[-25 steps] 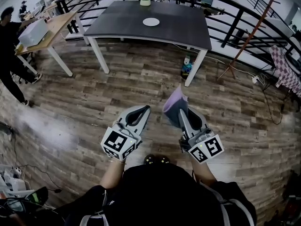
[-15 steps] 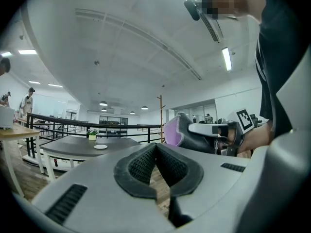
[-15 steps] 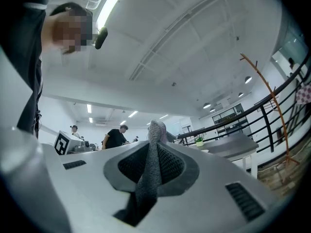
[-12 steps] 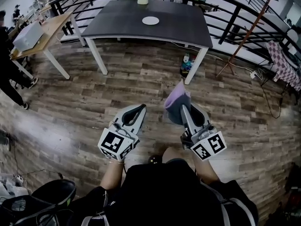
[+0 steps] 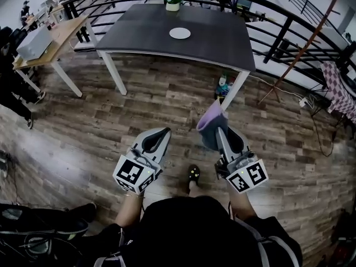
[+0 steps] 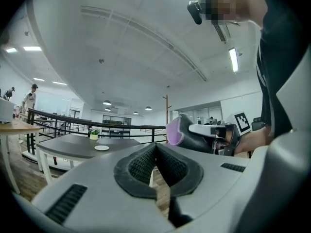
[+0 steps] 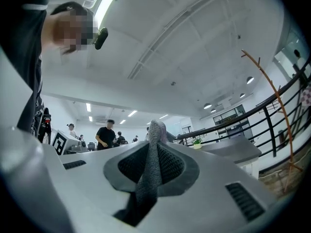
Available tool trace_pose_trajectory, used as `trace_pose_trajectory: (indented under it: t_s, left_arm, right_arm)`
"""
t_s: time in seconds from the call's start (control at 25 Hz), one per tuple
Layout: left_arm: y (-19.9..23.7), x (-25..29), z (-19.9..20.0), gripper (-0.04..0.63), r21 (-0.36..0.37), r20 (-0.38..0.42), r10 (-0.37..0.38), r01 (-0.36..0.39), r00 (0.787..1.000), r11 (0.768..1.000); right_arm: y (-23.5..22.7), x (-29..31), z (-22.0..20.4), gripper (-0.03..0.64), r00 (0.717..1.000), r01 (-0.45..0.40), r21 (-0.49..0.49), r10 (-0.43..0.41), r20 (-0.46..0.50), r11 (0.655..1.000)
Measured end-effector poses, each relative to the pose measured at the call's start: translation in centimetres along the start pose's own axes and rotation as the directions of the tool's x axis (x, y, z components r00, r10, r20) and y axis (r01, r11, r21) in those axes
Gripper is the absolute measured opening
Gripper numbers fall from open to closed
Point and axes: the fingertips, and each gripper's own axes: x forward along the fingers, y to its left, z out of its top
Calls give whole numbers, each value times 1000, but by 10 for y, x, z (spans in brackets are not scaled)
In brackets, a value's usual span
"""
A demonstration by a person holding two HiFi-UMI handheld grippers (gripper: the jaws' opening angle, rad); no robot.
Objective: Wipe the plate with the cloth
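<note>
A small white plate (image 5: 179, 33) lies on the dark grey table (image 5: 222, 40) far ahead across the wooden floor; the left gripper view shows the plate (image 6: 101, 148) small and distant too. My right gripper (image 5: 218, 131) is shut on a purple-and-grey cloth (image 5: 209, 120), which stands up from its jaws. In the right gripper view the cloth (image 7: 151, 164) is a grey fold pinched between the pads. My left gripper (image 5: 160, 134) is held beside it, shut with nothing in it, its jaws meeting in the left gripper view (image 6: 155, 152). Both are over the floor, well short of the table.
A potted plant (image 5: 173, 3) stands at the table's far edge. Bottles (image 5: 223, 85) sit by the table's right leg. A light wooden table (image 5: 53, 38) with a white box and people stands to the left. A black railing (image 5: 289, 29) and a copper stand (image 5: 303, 46) are at the right.
I have walked nearer the table, both grippers carried forward side by side. My foot now shows between them. The cloth stays in the right gripper.
</note>
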Motion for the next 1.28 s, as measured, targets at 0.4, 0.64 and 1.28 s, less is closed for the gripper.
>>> trace_pose_trajectory:
  t_s: [0.4, 0.64, 1.28]
  left_arm:
    - [31, 121, 8, 2, 38, -4, 27, -27, 1000, 999]
    - [43, 168, 10, 2, 64, -34, 33, -31, 999, 998]
    - [93, 188, -1, 2, 55, -49, 110, -107, 993, 993]
  right_arm:
    - [-108, 48, 13, 41, 998, -58, 4, 58, 23, 998]
    - [-156, 63, 12, 41, 998, -59, 38, 58, 35, 998]
    - [-190, 118, -11, 41, 995, -98, 79, 99, -2, 992]
